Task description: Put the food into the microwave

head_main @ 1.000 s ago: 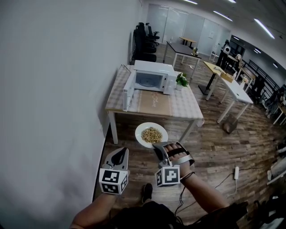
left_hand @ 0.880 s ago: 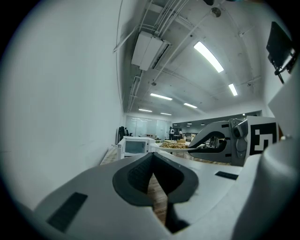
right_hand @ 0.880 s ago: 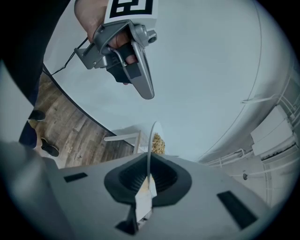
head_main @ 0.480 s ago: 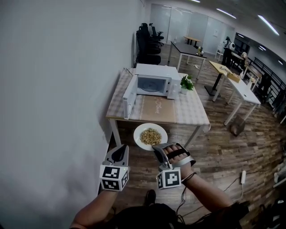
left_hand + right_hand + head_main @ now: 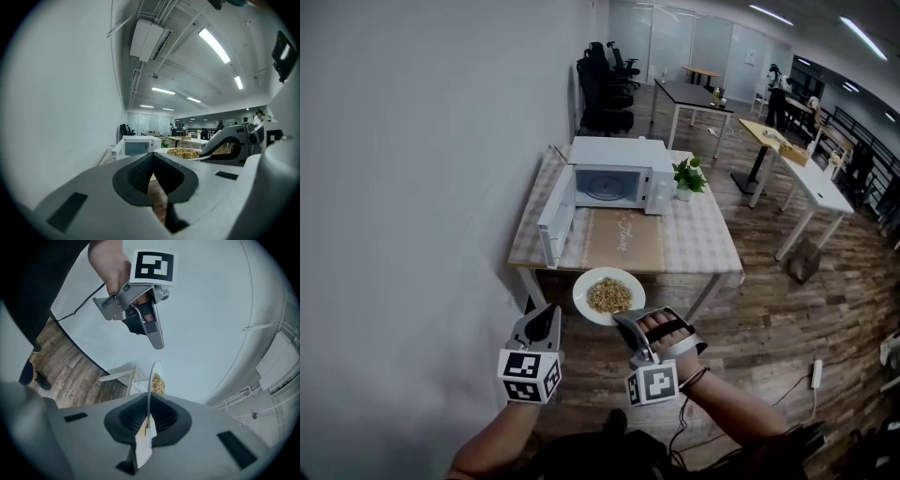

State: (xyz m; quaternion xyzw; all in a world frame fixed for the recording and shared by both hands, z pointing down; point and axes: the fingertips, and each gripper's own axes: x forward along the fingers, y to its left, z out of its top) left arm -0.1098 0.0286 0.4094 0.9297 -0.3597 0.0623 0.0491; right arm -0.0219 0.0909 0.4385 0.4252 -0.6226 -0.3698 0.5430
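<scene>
Left tool (image 5: pixel 546 317): closed, jaws meeting with nothing between them (image 5: pixel 152 157); held in the air just left of the plate.
Microwave door (image 5: pixel 555 217): swung open to the left, above the bench (image 5: pixel 703 244).
Plate (image 5: pixel 582 292): white, carrying grainy food (image 5: pixel 608 295); in the air before the bench's near edge, well apart from the microwave.
Microwave (image 5: pixel 614 178): white, at the back of the bench, cavity facing the person.
Right tool (image 5: pixel 623 321): clamped on the plate's near rim (image 5: pixel 149 420).
Plant (image 5: pixel 686 176): potted, just right of the microwave.
</scene>
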